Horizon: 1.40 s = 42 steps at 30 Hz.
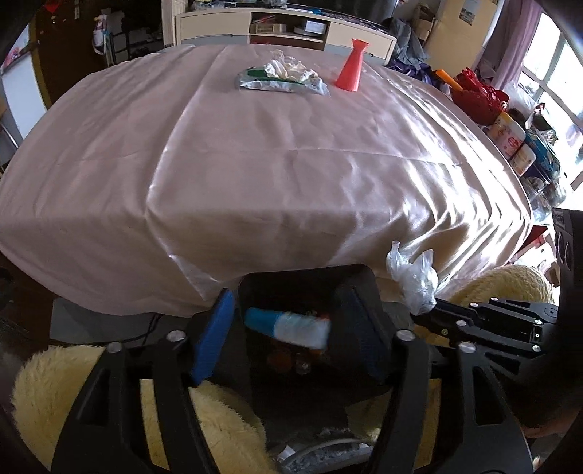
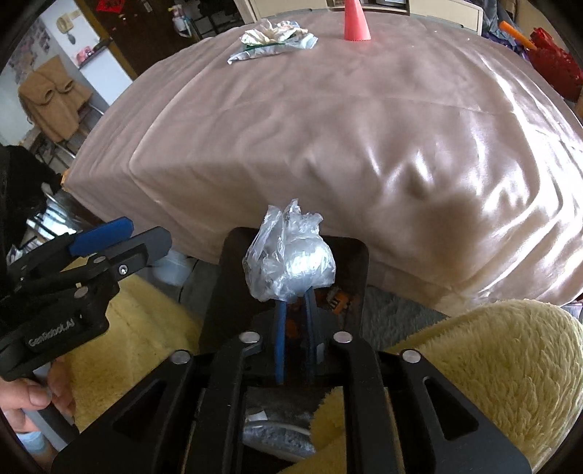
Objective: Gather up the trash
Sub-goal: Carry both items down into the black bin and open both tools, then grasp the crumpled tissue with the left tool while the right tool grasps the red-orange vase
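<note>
A black trash bin [image 1: 359, 273] stands below the table's near edge, also in the right wrist view [image 2: 233, 240]. My left gripper [image 1: 288, 328] is open over the bin mouth; a blue-and-white piece of trash [image 1: 288, 328] lies in the bin between its fingers. My right gripper [image 2: 295, 299] is shut on a crumpled clear plastic bag [image 2: 291, 262] and holds it above the bin; the bag also shows in the left wrist view [image 1: 413, 277]. More trash, a crumpled wrapper pile [image 1: 282, 76], lies at the table's far side, also in the right wrist view [image 2: 273, 40].
A pink satin cloth covers the table [image 1: 255, 164]. A red cone-shaped vase [image 1: 351, 65] stands beside the wrapper pile. Yellow fluffy cushions [image 2: 492, 364] flank the bin. Red baskets and cans [image 1: 481, 98] crowd the right side; a cabinet [image 1: 218, 25] stands behind.
</note>
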Motion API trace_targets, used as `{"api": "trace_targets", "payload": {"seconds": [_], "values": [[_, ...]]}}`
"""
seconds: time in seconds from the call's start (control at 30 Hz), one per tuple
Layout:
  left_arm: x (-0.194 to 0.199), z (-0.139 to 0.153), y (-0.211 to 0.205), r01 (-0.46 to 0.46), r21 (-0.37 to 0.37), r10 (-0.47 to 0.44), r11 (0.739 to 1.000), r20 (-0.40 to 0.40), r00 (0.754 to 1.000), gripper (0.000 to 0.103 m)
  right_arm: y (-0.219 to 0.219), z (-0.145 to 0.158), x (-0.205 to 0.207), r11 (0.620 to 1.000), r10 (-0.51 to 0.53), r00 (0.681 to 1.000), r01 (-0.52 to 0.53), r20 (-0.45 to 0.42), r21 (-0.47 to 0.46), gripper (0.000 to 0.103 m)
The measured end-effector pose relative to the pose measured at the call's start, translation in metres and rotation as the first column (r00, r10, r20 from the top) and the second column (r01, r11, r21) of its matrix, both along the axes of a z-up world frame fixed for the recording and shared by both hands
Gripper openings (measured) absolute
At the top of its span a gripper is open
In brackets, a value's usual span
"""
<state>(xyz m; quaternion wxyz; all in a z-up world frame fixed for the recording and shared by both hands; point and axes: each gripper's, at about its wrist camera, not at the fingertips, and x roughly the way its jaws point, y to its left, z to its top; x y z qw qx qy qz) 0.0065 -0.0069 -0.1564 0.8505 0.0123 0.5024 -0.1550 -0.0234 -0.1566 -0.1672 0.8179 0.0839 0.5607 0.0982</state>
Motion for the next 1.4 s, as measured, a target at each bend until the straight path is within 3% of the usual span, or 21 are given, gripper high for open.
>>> {"api": "trace_targets", "payload": {"seconds": [0.07, 0.2, 0.27, 0.3, 0.47, 0.53, 0.73, 1.13, 1.4], "values": [[0.001, -0.001, -0.002, 0.007, -0.001, -0.007, 1.000, -0.002, 1.000, 0.071, 0.000, -0.002, 0.000, 1.000, 0.005, 1.000, -0.005, -0.005, 0.007, 0.035], [0.003, 0.005, -0.002, -0.005, 0.022, 0.005, 1.000, 0.026, 1.000, 0.073, -0.002, 0.000, 0.002, 1.000, -0.001, 1.000, 0.001, 0.002, -0.005, 0.041], [0.005, 0.009, 0.001, -0.017, 0.023, 0.016, 1.000, 0.040, 0.999, 0.076, -0.005, 0.004, 0.003, 1.000, -0.013, 1.000, 0.013, 0.019, -0.028, 0.054], [0.007, 0.012, 0.002, -0.023, 0.026, 0.022, 0.999, 0.049, 0.999, 0.078, -0.007, 0.007, 0.003, 0.999, -0.017, 0.999, 0.019, 0.032, -0.038, 0.055], [0.021, 0.031, 0.011, -0.060, 0.029, 0.056, 0.998, 0.106, 0.993, 0.085, -0.029, 0.041, 0.015, 0.995, -0.084, 0.982, 0.091, 0.168, -0.034, 0.076], [0.029, 0.040, 0.016, -0.076, 0.030, 0.071, 0.997, 0.132, 0.989, 0.088, -0.039, 0.056, 0.022, 0.992, -0.114, 0.968, 0.123, 0.225, -0.027, 0.080], [0.061, 0.062, 0.017, -0.091, 0.036, 0.083, 0.995, 0.194, 0.977, 0.090, -0.059, 0.085, 0.061, 0.984, -0.147, 0.937, 0.172, 0.318, -0.053, 0.081], [0.144, 0.075, -0.011, -0.048, 0.021, 0.042, 0.999, 0.231, 0.972, 0.089, -0.070, 0.098, 0.169, 0.983, -0.163, 0.906, 0.184, 0.389, -0.017, 0.080], [0.199, 0.058, -0.027, -0.028, 0.005, 0.026, 1.000, 0.195, 0.980, 0.073, -0.066, 0.082, 0.238, 0.984, -0.145, 0.923, 0.172, 0.357, -0.046, 0.061]]}}
